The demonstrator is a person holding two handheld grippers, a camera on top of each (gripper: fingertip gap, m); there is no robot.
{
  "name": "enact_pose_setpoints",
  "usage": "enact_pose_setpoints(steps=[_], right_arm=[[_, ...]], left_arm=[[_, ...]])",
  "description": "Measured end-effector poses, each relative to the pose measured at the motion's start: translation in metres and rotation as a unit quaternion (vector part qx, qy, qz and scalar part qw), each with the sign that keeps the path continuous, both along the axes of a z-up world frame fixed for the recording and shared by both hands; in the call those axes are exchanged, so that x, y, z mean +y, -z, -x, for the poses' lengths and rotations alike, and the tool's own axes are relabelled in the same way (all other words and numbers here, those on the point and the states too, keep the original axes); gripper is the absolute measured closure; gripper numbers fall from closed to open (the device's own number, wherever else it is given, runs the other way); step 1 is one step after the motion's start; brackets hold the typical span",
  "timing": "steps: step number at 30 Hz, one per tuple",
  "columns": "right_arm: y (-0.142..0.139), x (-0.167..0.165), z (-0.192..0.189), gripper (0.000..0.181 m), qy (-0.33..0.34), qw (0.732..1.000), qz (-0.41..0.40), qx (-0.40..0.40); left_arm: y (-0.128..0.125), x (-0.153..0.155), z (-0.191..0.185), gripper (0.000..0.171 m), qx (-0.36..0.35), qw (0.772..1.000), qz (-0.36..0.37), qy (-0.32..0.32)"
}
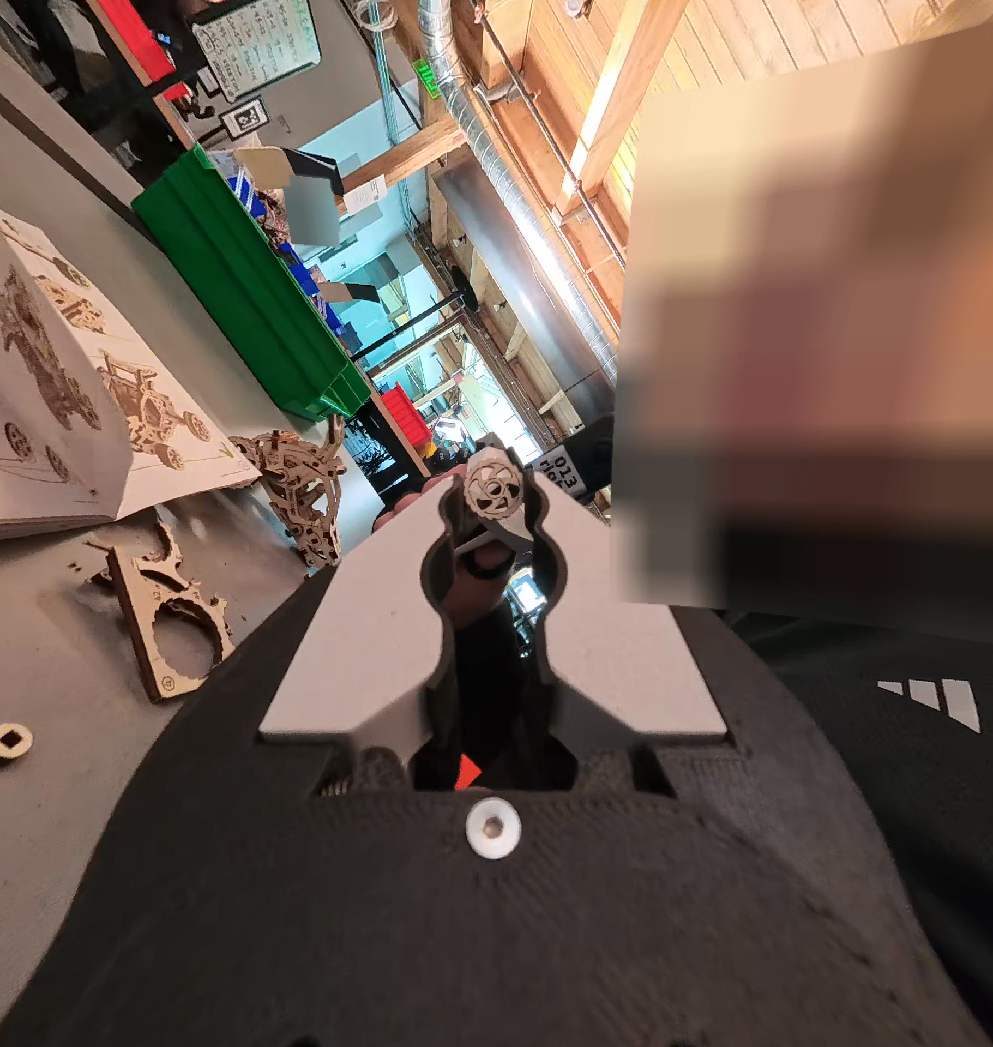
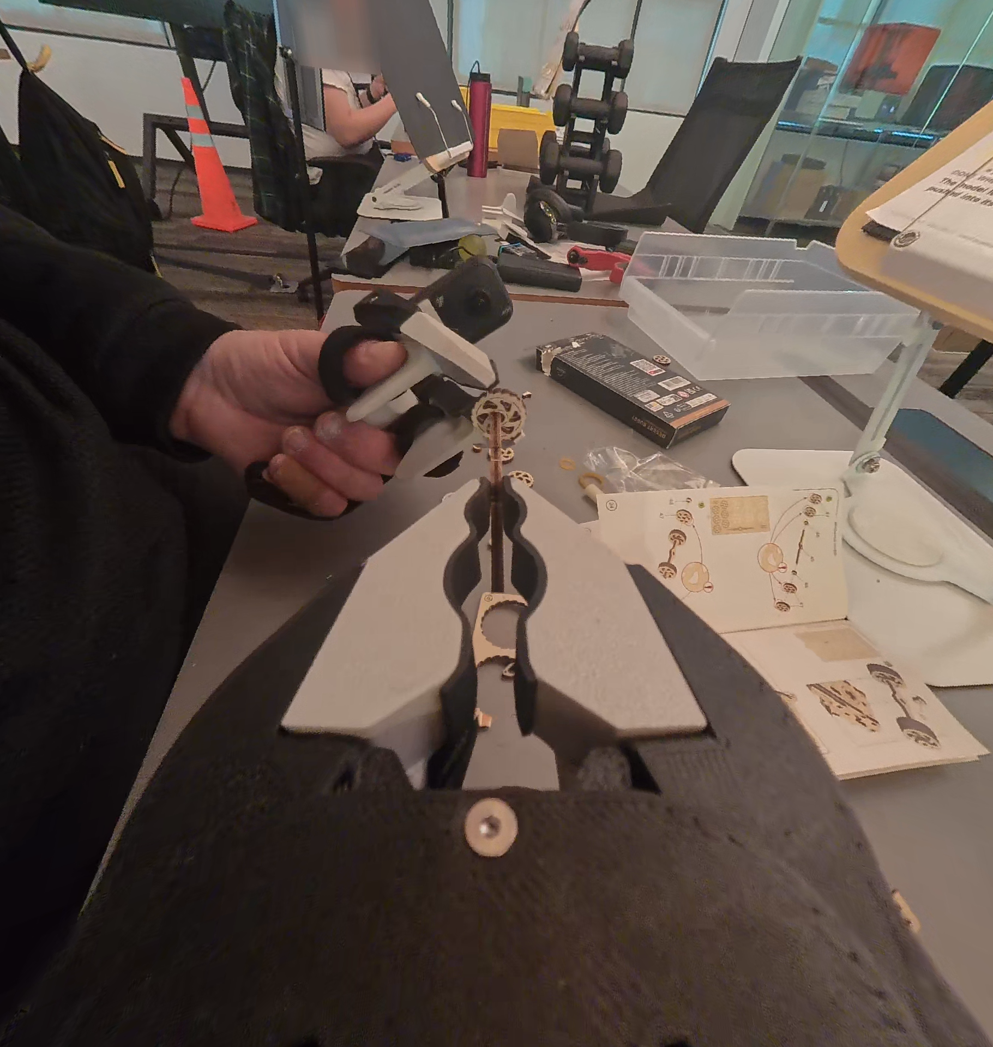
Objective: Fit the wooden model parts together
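Wheel up in the air, a small toothed wooden disc, pinched at its rim between the tips of the left gripper. Straight toward it runs the axle, a thin wooden stick clamped in the right gripper, its long axis lying along those fingers and pointing forward at the wheel's hub. Stick tip and hub look touching or just about; whether it's seated, can't tell. From the left wrist view the wheel faces the camera flat, left gripper pressed onto it. So the coming push, by my reading, goes along the stick's line, both hands equally close. Below on the grey table: instruction booklet, a dark box, the cut-out wooden sheet.
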State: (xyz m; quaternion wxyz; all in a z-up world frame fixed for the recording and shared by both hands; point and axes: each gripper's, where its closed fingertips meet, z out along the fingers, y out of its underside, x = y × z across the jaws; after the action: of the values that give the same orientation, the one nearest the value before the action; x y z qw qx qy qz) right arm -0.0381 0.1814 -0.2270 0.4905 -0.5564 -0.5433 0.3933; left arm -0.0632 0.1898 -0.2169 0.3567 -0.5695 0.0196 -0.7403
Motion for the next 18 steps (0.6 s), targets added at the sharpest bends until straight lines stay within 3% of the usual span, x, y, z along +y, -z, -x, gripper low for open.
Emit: enact_pose_setpoints(steps=[8, 14, 18], right_arm=[[0.0011, 0.0033, -0.0004, 0.181, 0.020, 1.000, -0.023, -0.005], [0.0018, 0.0003, 0.0005, 0.181, 0.045, 0.989, -0.131, -0.047], [0.0007, -0.0010, 0.0011, 0.181, 0.047, 0.986, -0.152, -0.055]], left_arm=[[-0.0003, 0.0022, -0.0005, 0.153, -0.016, 1.000, 0.008, -0.002], [0.0020, -0.0004, -0.0042, 0.153, -0.011, 1.000, 0.010, 0.013], [0.0013, -0.0020, -0.0049, 0.154, -0.015, 0.999, 0.014, 0.025]])
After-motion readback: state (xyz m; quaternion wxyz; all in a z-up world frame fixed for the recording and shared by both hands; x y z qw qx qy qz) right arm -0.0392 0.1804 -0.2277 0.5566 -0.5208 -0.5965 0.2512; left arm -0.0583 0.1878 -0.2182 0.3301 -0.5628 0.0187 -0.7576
